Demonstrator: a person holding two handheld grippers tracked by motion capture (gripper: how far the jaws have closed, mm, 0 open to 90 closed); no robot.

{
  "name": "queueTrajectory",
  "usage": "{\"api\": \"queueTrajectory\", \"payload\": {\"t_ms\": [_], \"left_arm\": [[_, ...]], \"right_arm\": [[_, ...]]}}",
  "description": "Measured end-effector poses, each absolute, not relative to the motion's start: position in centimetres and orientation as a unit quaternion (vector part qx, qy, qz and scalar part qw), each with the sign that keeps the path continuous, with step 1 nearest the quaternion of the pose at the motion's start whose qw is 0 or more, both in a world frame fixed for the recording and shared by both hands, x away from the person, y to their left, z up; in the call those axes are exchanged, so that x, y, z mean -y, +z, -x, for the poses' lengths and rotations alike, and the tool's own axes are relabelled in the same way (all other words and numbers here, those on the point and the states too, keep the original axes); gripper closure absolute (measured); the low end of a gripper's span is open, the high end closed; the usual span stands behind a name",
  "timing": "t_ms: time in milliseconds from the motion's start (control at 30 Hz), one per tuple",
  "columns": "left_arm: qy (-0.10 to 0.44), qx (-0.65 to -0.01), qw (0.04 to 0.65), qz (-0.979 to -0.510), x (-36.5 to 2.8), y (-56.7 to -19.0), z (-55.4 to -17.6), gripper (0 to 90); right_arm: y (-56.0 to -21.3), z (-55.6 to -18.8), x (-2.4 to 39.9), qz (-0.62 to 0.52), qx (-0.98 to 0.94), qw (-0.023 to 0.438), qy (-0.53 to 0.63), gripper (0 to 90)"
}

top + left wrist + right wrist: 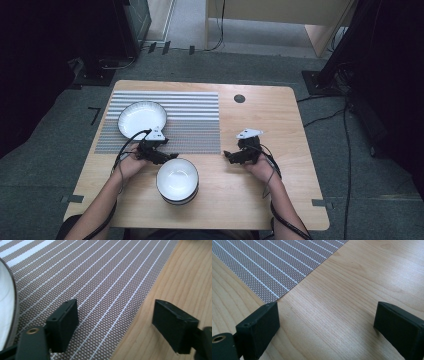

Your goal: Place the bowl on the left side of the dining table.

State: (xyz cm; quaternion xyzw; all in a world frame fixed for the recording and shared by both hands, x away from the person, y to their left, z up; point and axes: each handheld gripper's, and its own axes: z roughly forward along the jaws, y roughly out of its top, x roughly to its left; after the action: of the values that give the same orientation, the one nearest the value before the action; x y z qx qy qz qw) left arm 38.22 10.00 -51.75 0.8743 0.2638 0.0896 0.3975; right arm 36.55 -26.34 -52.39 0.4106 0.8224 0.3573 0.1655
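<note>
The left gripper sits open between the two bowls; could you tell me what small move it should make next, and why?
Probably ease the left gripper onto the near bowl's rim. Its jaws stand wide apart and empty over the striped mat's edge, and that bowl is just beside them on bare table, nearer than the plate on the mat.

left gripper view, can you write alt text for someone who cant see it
The open left gripper hangs over the edge where a brown placemat with thin white stripes meets the wooden table, with nothing between its black jaws. A white dish's dark rim curves in at the left.
</note>
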Motion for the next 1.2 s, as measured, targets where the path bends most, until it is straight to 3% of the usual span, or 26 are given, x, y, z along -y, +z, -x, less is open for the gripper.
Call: {"api": "queueTrajectory", "payload": {"t_ms": [100, 300, 1200], "left_arm": [[0.112, -0.250, 0.383, -0.882, -9.52, -51.84, -37.80, 17.9], [0.109, -0.251, 0.380, -0.884, -9.28, -51.87, -37.78, 12.6], [0.117, -0.267, 0.378, -0.879, -8.98, -51.88, -37.56, 12.7]], "right_arm": [[-52.39, -36.55, 26.33, -0.411, -0.822, 0.165, 0.357, 5.8], [-52.38, -36.51, 26.34, -0.412, -0.822, 0.164, 0.358, 6.0], [-52.39, -36.43, 26.37, -0.412, -0.821, 0.166, 0.357, 6.0]]}}
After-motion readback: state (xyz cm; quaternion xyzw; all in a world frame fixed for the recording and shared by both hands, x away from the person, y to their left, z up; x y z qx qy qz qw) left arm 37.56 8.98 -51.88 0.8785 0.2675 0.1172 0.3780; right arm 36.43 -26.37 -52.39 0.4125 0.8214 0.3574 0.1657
